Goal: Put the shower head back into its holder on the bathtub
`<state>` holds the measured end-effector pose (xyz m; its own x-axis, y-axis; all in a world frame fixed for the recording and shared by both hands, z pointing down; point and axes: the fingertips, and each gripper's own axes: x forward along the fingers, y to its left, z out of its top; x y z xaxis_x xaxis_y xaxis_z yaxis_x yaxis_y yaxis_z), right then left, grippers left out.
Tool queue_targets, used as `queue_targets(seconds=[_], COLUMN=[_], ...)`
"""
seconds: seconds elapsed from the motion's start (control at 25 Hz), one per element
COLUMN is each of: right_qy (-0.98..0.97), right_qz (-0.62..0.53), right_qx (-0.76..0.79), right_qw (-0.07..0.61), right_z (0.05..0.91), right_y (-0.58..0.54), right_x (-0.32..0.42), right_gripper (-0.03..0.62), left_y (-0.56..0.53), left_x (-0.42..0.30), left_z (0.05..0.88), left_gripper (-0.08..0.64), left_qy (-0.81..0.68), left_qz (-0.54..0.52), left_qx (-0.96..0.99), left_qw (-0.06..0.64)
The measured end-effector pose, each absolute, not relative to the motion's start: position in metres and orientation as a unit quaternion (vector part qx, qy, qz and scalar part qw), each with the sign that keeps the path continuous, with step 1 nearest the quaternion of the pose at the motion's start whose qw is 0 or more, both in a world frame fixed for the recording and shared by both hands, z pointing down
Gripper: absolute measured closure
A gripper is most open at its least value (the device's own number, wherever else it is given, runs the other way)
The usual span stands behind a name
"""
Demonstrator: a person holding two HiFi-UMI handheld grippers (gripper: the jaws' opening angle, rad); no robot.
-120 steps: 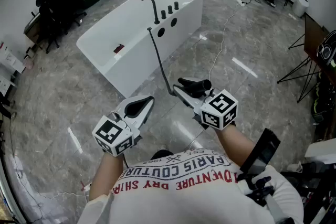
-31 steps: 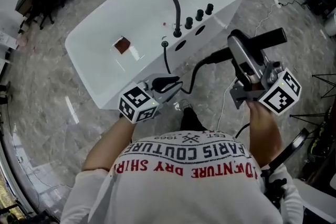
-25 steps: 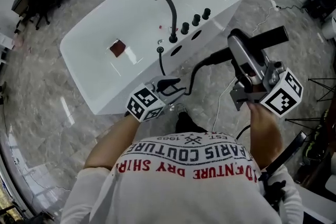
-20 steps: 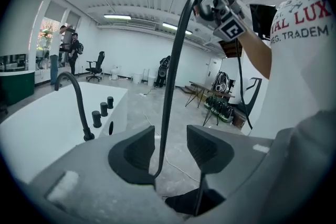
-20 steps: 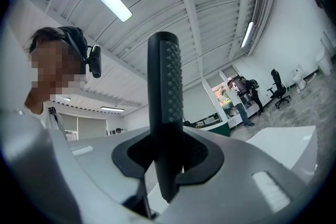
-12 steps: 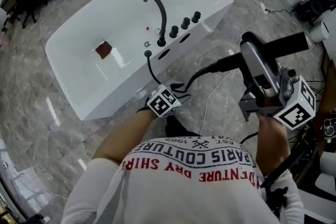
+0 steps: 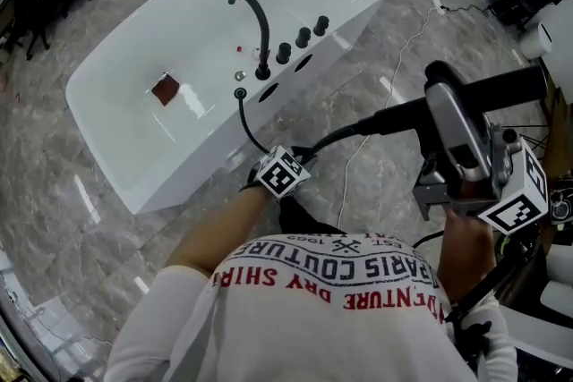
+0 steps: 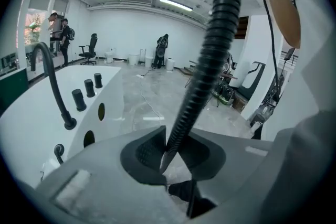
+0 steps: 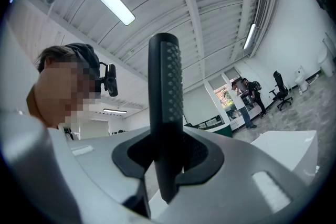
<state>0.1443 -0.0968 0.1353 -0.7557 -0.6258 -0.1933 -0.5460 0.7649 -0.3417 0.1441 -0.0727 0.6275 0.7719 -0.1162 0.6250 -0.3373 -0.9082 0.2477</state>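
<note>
On the near rim of the white bathtub (image 7: 170, 165), a black gooseneck faucet (image 7: 251, 18) stands with three black knobs (image 7: 303, 38) in a row beside it, toward the tub's right end. On the other side of the faucet's base, at the rim's outer edge, sits the small round holder (image 7: 239, 93). The shower head is not in it. Only the ribbed black hose (image 7: 345, 131) comes out there, dropping down the tub's outer wall.

The left gripper (image 7: 297, 158) is low in front of that wall, pointing downward. Its jaws have just been closing, and the left gripper view shows the hose running up between the two pads, pinched by them.

From there the hose climbs to the right to the black shower head (image 7: 501, 87), which is held up in the air well apart from the tub, off its near right corner. The right gripper (image 7: 445, 103) is clamped across the shower head's handle, with the dotted spray face rising above the pads in the right gripper view.

A reddish-brown square (image 7: 165, 89) lies on the tub's floor near its left end. The tub stands on a grey marbled floor (image 7: 54, 183).
</note>
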Motion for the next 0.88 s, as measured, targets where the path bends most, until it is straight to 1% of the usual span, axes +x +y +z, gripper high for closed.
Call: queue_targets(seconds=[0.04,0.32,0.6,0.76,0.88], right_qy=[0.927,0.919,0.902,0.886,0.878], right_qz=[-0.13,-0.125,-0.131,-0.141,-0.142], right_qx=[-0.321,-0.347,-0.398,-0.431,-0.449], right_qw=[0.148,0.141,0.107,0.101,0.082], right_z=[0.134,0.143,0.179,0.193,0.206], right_y=[-0.096,-0.107,-0.124,-0.136,-0.139], right_x=[0.146,0.153,0.17,0.182,0.188], right_gripper=[0.486,0.488,0.489,0.489,0.489], left_y=[-0.073,-0.07,-0.08,-0.086,-0.091], left_x=[0.142,0.11,0.032,-0.009,-0.036], left_z=[0.629,0.626,0.614,0.586,0.557], left_gripper=[0.497,0.502,0.502,0.503,0.503], left_qy=[-0.127,-0.128,-0.199,-0.236,-0.273], left_qz=[0.316,0.321,0.304,0.297,0.276], left_qx=[0.924,0.915,0.9,0.898,0.896], left_qw=[0.177,0.21,0.241,0.222,0.213])
